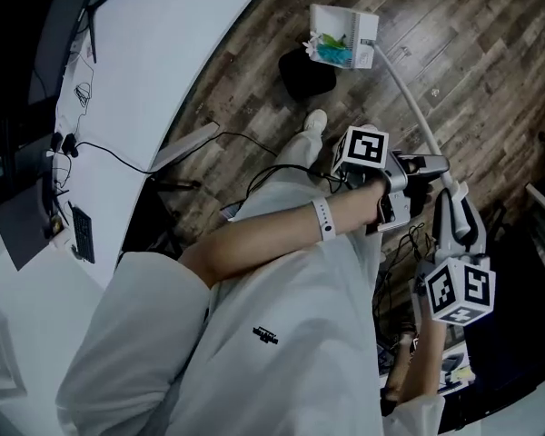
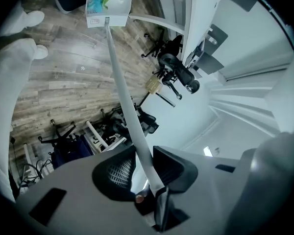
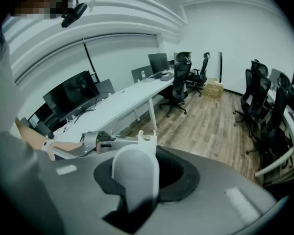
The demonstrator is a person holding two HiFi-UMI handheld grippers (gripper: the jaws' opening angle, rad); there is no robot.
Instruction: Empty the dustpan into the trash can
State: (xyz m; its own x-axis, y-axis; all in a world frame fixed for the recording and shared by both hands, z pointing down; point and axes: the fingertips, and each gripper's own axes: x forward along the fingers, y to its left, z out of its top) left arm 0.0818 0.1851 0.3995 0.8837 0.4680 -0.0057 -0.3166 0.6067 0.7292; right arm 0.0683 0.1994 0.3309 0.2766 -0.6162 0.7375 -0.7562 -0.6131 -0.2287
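The left hand-held gripper [image 2: 143,168] is clamped on the long white handle [image 2: 120,92] partway along, pads tight on both sides. The right hand-held gripper [image 3: 137,175], just behind it & angled down, is closed round the handle's rounded top end, so both grips are on, no slack. The dustpan [image 1: 343,36] sits at the far end of the handle, well out ahead of the left hand-held gripper, mouth up, w/ teal & white litter [image 1: 330,48] inside. The trash can [image 1: 306,73] is prob. the dark rounded thing just beside the pan, also well ahead of that gripper, but it's too dark to be sure. Step in hand, imo: carrying the loaded pan to the can. Nothing is tipped yet, so the task is approx halfway at most. The next move needs the pan swung over the can's mouth, then the handle rolled w/ both grips firm so the pan tips w/o twisting loose. Light scraps could slide off early & land on the floor [image 1: 254,80], which is wood plank under the pan. Off to the left hand-held gripper's outer side runs a long white table [image 1: 154,71] w/ cables [image 1: 109,153] & dark monitors [image 3: 68,97]. Black office chairs [image 3: 179,80] stand further off, ahead of the right hand-held gripper.
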